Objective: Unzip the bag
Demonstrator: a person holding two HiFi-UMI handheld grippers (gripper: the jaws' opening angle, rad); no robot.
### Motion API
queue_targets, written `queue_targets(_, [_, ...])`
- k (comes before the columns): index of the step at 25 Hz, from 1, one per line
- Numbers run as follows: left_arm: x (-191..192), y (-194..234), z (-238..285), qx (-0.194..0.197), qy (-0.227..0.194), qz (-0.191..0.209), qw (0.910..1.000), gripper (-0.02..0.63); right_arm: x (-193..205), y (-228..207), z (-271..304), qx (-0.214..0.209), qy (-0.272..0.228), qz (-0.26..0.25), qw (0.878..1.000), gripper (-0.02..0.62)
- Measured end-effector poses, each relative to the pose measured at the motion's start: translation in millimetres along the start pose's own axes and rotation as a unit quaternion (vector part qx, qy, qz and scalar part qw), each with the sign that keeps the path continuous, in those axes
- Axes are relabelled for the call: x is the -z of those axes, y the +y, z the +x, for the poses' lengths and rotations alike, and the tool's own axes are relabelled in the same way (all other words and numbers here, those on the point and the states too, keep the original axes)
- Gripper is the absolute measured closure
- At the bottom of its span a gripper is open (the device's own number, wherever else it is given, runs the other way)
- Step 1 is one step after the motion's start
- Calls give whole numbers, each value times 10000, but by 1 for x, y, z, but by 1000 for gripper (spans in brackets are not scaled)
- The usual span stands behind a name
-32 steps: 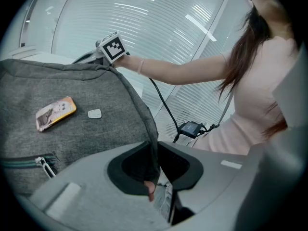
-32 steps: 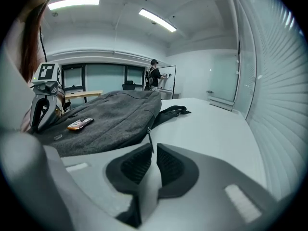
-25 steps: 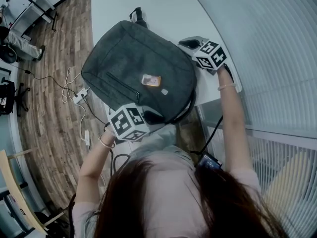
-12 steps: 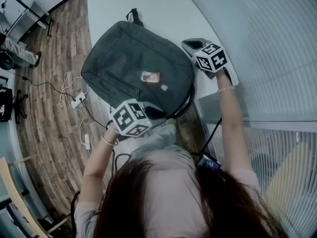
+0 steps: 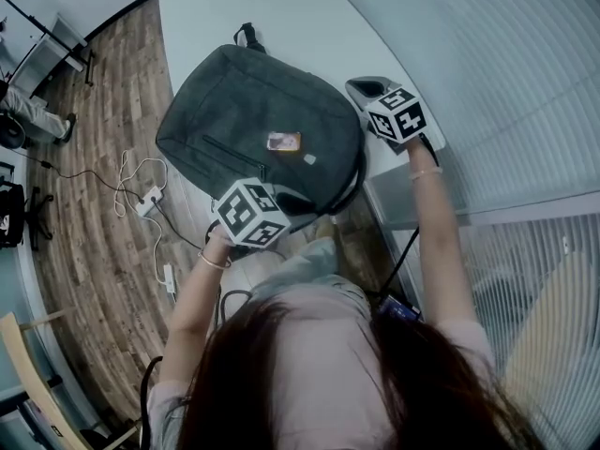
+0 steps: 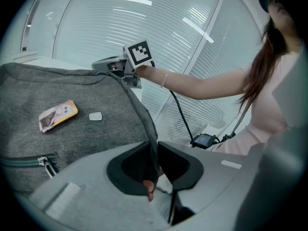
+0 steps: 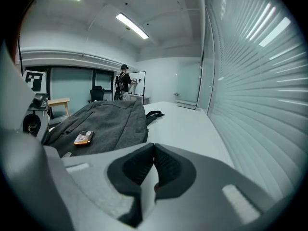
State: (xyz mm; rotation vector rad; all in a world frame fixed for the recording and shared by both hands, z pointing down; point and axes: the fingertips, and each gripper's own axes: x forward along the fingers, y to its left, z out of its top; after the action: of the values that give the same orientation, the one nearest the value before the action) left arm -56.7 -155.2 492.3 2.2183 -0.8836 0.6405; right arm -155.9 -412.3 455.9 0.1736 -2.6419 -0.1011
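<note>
A dark grey backpack [image 5: 253, 129] lies flat on the white table [image 5: 309, 26], with an orange tag [image 5: 283, 142] on its front. My left gripper [image 5: 291, 206] is at the bag's near edge. In the left gripper view its jaws [image 6: 155, 146] are shut on the bag's dark edge band [image 6: 144, 119], which runs between the pads. A front-pocket zipper pull [image 6: 45, 162] lies to the left. My right gripper [image 5: 364, 88] hovers just off the bag's right side. In the right gripper view its tips [image 7: 154, 146] meet with nothing between them, and the backpack [image 7: 101, 124] lies to its left.
The table's right edge runs along a wall of window blinds [image 5: 525, 82]. Cables and a power strip [image 5: 145, 193] lie on the wooden floor left of the table. A small black device [image 6: 204, 140] hangs on a cable near my body. A person [image 7: 124, 81] stands far off.
My right gripper has lifted a little and turned beside the bag's right edge. The left gripper has kept its hold at the near edge.
</note>
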Motion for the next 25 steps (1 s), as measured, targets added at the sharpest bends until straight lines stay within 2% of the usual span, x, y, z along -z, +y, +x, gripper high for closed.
queue_targets(8, [-2, -3, -3, 63, -164, 36, 9998, 545, 1, 10, -28, 650, -129, -98, 9978, 592])
queue_targets(14, [-4, -3, -5, -22, -220, 130, 9997, 543, -4, 21, -49, 877, -401, 203, 9951, 592])
queue_targets(18, [-5, -5, -9, -74, -393, 219, 9990, 545, -3, 32, -59, 1032, -489, 271, 9931, 592])
queue_targets(25, [-13, -13, -23, -274, -821, 357, 9956, 545, -16, 46, -86, 1545, -814, 460, 9836, 592])
